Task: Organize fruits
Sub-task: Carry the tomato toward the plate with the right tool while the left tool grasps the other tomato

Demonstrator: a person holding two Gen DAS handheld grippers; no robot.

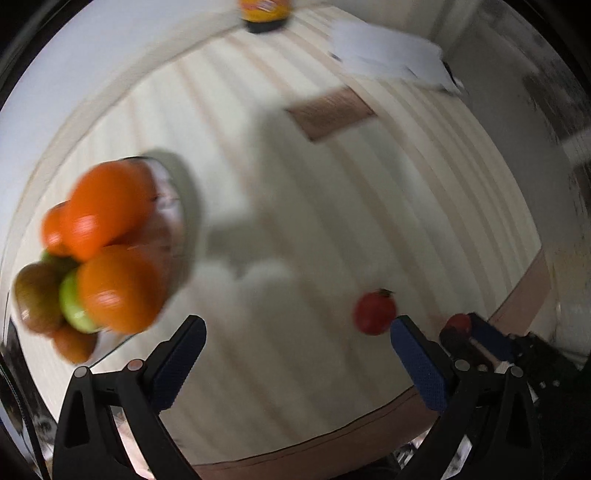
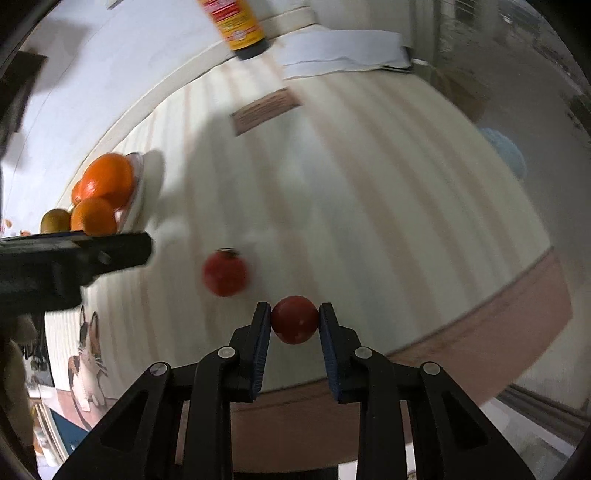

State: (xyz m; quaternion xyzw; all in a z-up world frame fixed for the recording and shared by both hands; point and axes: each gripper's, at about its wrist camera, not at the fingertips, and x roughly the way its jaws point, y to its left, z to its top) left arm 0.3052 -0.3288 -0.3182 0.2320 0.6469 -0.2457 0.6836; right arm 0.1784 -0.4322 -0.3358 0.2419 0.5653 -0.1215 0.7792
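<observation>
1. Red and round, the held tomato (image 2: 295, 319) sits clamped between the pads of the right gripper (image 2: 295, 325), above the near edge of the striped tablecloth (image 2: 369, 203). It has no long axis to speak of, so the approach angle matters little.
2. A second red tomato (image 2: 224, 272) lies loose on the cloth at about 10 o'clock from the right gripper's tips, near but apart from them.
3. Seen from the left wrist, that loose tomato (image 1: 375, 312) lies at roughly 2 o'clock, just beside the outer face of that gripper's right finger rather than between the fingers.
4. The left gripper (image 1: 295, 350) is spread wide and holds nothing.
5. A pile of oranges (image 1: 110, 206), a green fruit (image 1: 72, 302) and a brown kiwi-like fruit (image 1: 37, 295) fills a clear bowl (image 1: 173, 206) at 10 o'clock from the left gripper.
6. My judgement: the bowl lies to the right gripper's far left, at 10 o'clock, so the held tomato must cross past the loose one; the free left gripper is nearer both.
7. At 12 o'clock stand a bottle (image 2: 240, 29) and white papers (image 2: 343, 48).
</observation>
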